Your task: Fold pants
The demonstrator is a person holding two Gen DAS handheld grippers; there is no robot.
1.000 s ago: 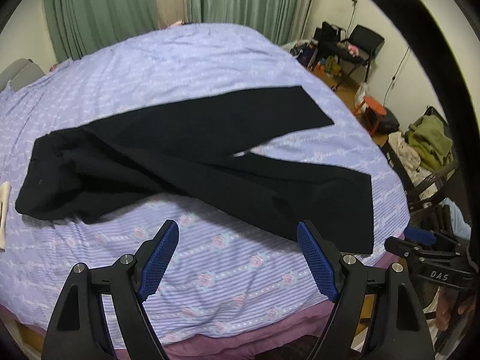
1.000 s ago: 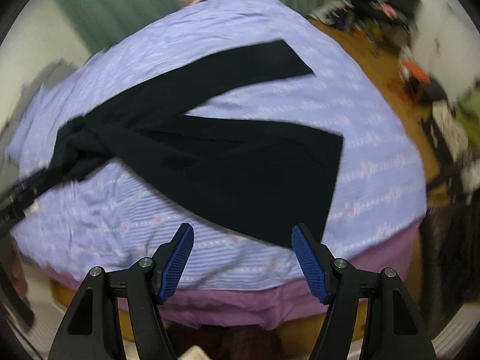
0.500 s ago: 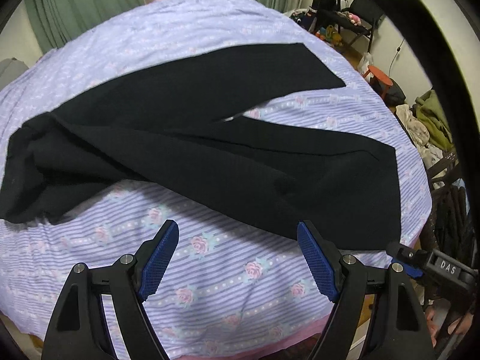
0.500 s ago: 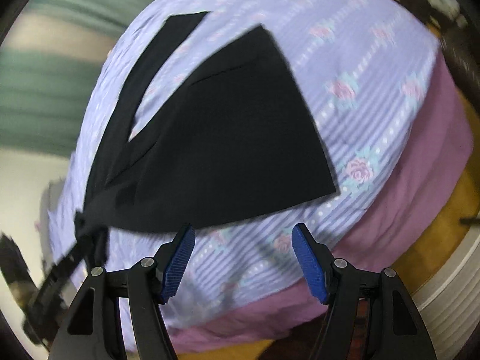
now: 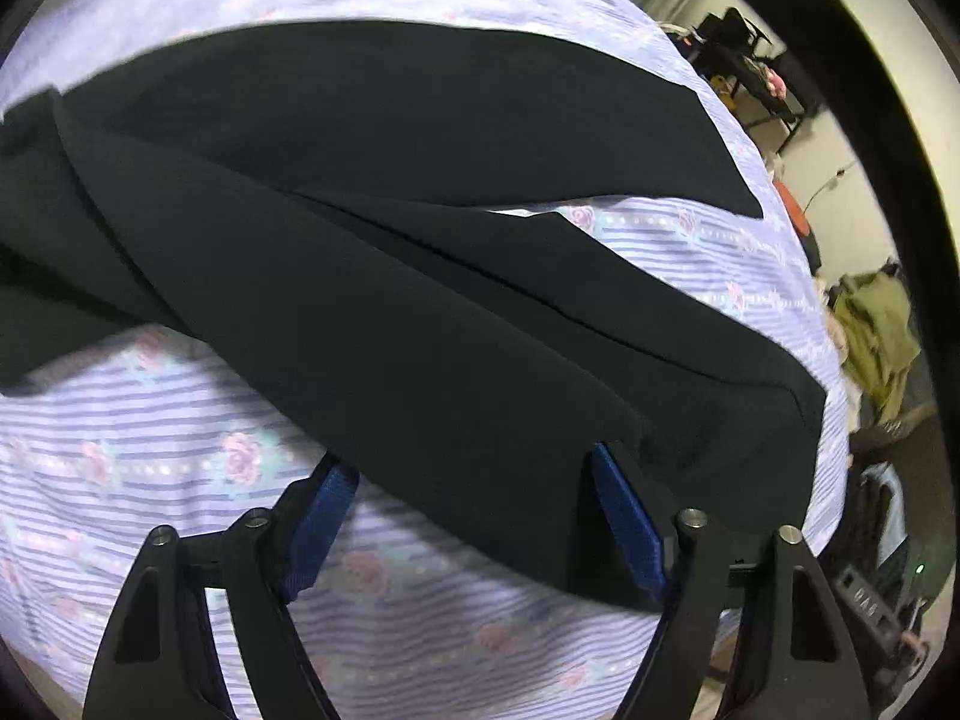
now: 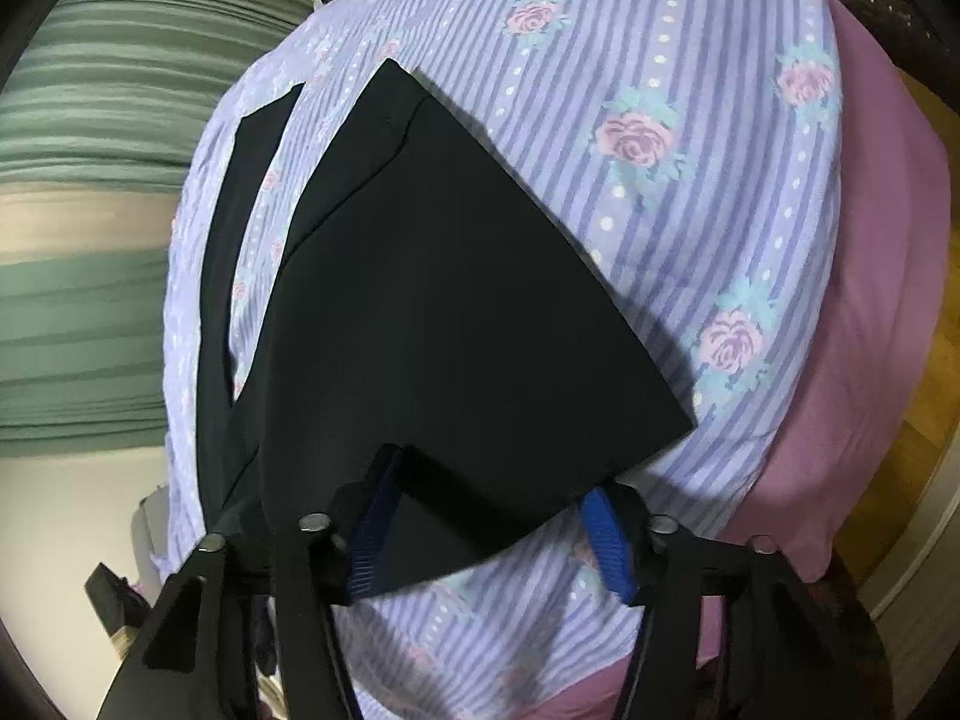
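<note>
One pair of matte black pants [image 5: 372, 276], its two flat legs splayed on the bed's striped, rose-printed lavender sheet [image 5: 150, 420], has the nearer leg's edge between the closing, not yet clamped blue-padded fingers of both left gripper [image 5: 474, 516] and right gripper [image 6: 492, 534].

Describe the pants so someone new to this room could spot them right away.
Find the bed with the purple striped, rose-printed sheet. The black pants lie spread across it, legs splayed apart. They are the only plain dark thing on that flowered cloth.
</note>
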